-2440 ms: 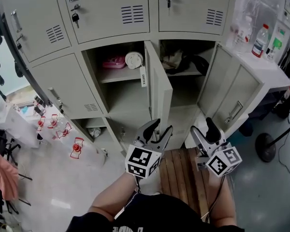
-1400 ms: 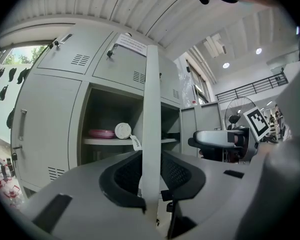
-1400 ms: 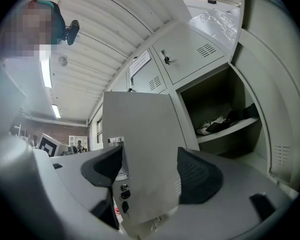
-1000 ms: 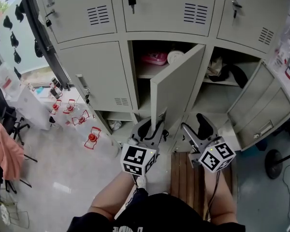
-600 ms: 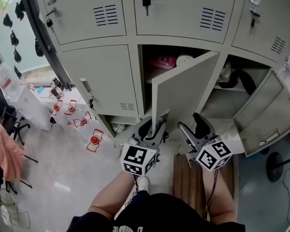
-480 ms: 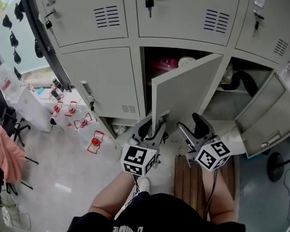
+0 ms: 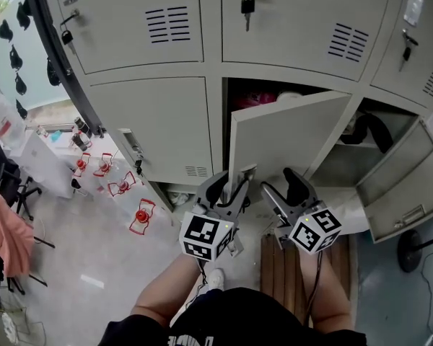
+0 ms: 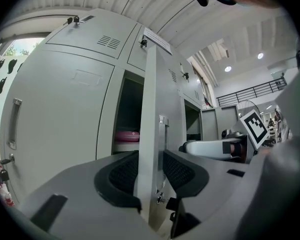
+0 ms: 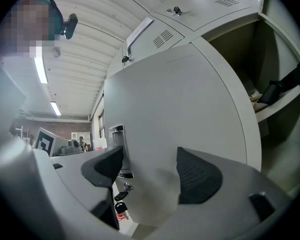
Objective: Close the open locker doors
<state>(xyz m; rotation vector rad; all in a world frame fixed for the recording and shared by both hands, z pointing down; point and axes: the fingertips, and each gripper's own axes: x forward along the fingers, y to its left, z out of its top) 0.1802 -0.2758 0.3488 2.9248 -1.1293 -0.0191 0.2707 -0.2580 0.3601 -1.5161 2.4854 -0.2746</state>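
The middle locker door [image 7: 289,137] stands partly open, swung most of the way towards its frame. My left gripper [image 7: 229,187] straddles the door's free edge [image 8: 150,109]; in the left gripper view the left gripper [image 8: 151,171] has that edge between its jaws, which have just been opening and no longer clamp it. My right gripper [image 7: 283,184] is open in front of the door's outer face [image 9: 185,109], nothing between the right gripper [image 9: 150,169] jaws. The door's handle [image 9: 116,149] and key [image 9: 121,198] are beside its left jaw. The right locker door [image 7: 398,192] hangs wide open.
A pink item [image 7: 254,98] lies on the middle locker's shelf, a black bag [image 7: 372,132] in the right locker. The upper lockers [image 7: 296,27] are closed, keys [image 7: 247,7] in them. Red-capped bottles [image 7: 141,215] stand on the floor at left. A wooden platform [image 7: 281,265] is underfoot.
The middle door has swung further towards shut, from edge-on to nearly facing me. Both grippers have travelled along with it towards the lockers. The left jaws have widened slightly.
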